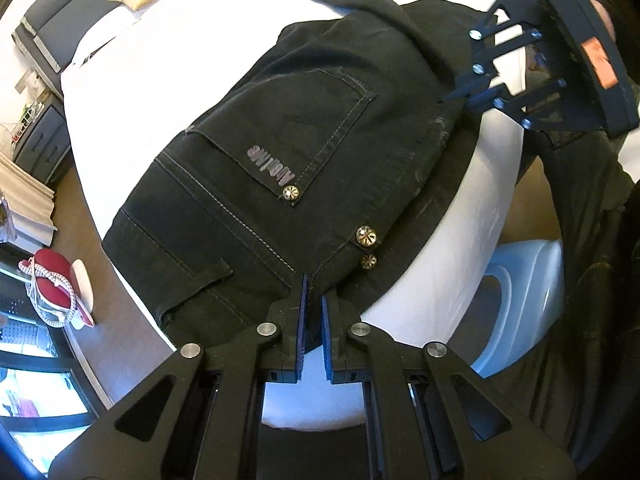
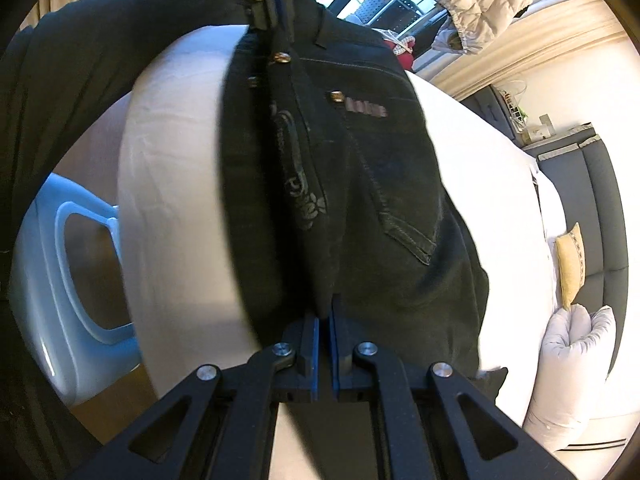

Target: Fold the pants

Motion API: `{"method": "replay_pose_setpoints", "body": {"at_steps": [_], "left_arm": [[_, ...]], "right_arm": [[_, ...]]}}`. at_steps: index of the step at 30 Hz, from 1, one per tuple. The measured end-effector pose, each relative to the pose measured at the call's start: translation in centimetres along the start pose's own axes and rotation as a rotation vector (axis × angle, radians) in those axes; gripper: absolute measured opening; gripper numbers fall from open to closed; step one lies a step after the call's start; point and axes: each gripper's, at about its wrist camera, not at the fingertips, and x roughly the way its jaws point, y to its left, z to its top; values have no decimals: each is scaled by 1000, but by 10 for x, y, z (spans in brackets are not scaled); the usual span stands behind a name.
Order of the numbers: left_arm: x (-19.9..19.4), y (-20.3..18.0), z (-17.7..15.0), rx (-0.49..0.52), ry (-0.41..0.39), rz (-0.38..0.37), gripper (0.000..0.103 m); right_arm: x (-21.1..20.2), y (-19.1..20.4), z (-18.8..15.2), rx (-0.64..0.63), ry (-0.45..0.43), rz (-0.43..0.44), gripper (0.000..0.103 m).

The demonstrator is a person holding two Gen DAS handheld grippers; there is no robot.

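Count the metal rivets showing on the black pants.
3. One rivet sits at the back pocket's corner beside the lettering; a larger one lies nearer the left gripper, with a smaller one just below it. The folded fabric may hide others.

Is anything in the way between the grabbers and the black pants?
No. Both already pinch the black pants: the left gripper at the waistband edge, the right gripper at the opposite edge. Nothing sits between them on the white bed.
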Motion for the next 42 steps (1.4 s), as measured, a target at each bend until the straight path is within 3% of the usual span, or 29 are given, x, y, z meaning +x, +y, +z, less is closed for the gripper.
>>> {"method": "replay_pose_setpoints", "body": {"at_steps": [13, 22, 26, 29, 31, 35, 40, 42], "left_arm": [[2, -5, -12, -46, -7, -3, 6], [-12, 5, -19, -156, -1, -10, 20], [-53, 15, -20, -259, -82, -9, 25], [-73, 24, -4, -372, -207, -44, 25], [-63, 21, 24, -412, -260, -85, 25], [-19, 11, 73, -411, -255, -121, 25], [60, -12, 100, -407, -85, -127, 25], [64, -23, 95, -379, -109, -83, 25]], "right_arm": [[-5, 9, -7, 64, 0, -17, 6], [9, 21, -3, 121, 15, -57, 9], [10, 22, -6, 168, 2, -59, 9], [13, 24, -5, 192, -3, -76, 9], [13, 26, -5, 207, -7, -87, 9], [12, 28, -7, 259, -31, -94, 9], [8, 25, -15, 371, -71, -103, 10], [4, 20, -22, 436, -79, -88, 20]]}}
